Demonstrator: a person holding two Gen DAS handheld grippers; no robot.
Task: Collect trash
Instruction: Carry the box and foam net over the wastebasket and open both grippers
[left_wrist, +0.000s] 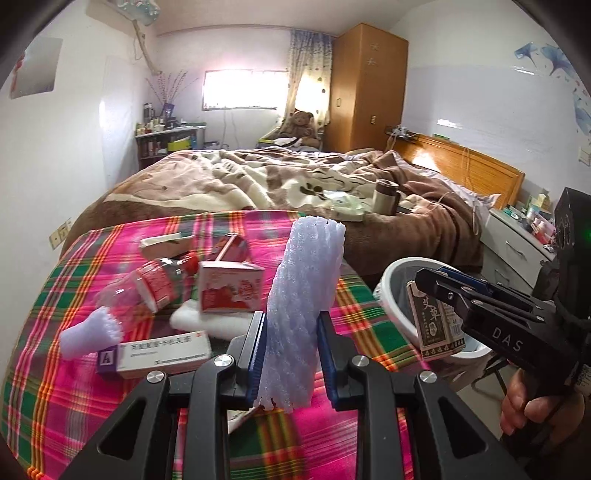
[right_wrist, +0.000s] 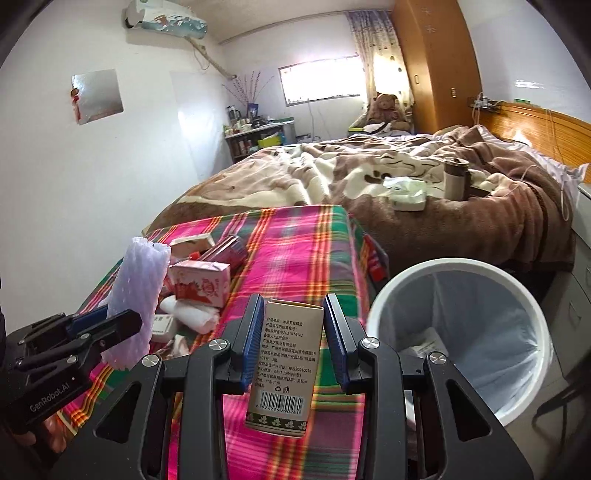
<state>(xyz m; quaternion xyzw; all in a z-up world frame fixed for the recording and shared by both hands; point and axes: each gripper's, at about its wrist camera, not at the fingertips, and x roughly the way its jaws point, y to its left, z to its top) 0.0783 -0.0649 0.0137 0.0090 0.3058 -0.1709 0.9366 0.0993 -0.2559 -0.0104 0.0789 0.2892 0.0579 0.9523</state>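
Foam netting (left_wrist: 301, 314), pale lilac, stands clamped in the left claw (left_wrist: 291, 350) above the plaid surface (left_wrist: 74, 387). The right claw (right_wrist: 293, 347) grips a small printed box (right_wrist: 284, 369), just left of the white bin (right_wrist: 458, 332) beside the bed (right_wrist: 406, 184). Carrying to the bin looks like the step in hand; next, each load must be moved over the rim and released. More trash lies on the surface: a bottle (left_wrist: 147, 291), a pink carton (left_wrist: 229, 290).

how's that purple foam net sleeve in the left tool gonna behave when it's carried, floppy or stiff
The foam net sleeve stands upright well above the left tool without drooping, so it is probably light and fairly springy rather than limp. It looks narrower where the blue pads grip it, so it likely squashes easily and could slip if the grip loosens. Being an open mesh, it may snag.
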